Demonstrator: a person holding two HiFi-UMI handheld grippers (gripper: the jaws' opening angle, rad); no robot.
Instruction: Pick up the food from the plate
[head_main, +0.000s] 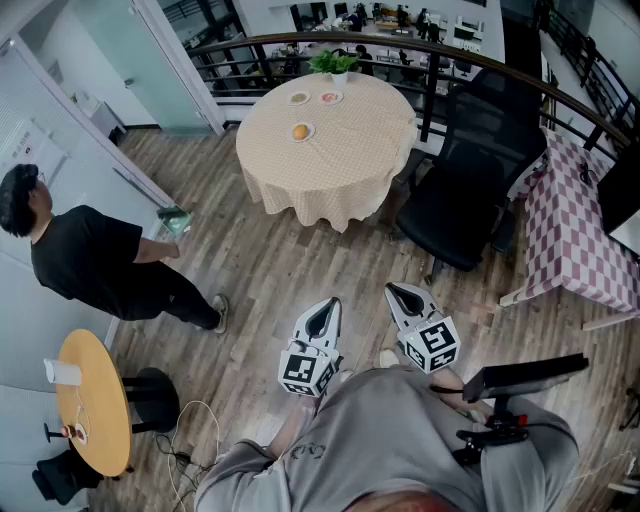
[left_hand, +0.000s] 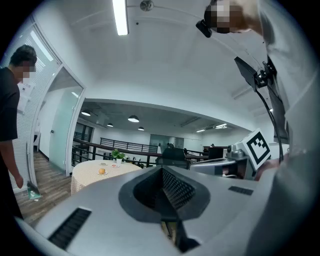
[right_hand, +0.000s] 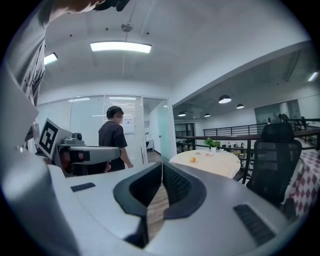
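Note:
A round table with a beige cloth (head_main: 330, 150) stands far ahead across the wooden floor. On it is a small plate with an orange piece of food (head_main: 301, 131), also seen in the left gripper view as the orange food (left_hand: 102, 171) and in the right gripper view as the orange food (right_hand: 193, 159). Two more small plates (head_main: 329, 97) lie behind it, near a potted plant (head_main: 335, 64). My left gripper (head_main: 322, 316) and right gripper (head_main: 403, 295) are held side by side close to my body, far from the table. Both are shut with nothing between the jaws.
A person in black (head_main: 90, 260) stands at the left by a glass wall. A black office chair (head_main: 460, 200) stands right of the round table. A checkered-cloth table (head_main: 580, 230) is at the far right. A small wooden table (head_main: 95, 400) sits at the lower left. A railing curves behind.

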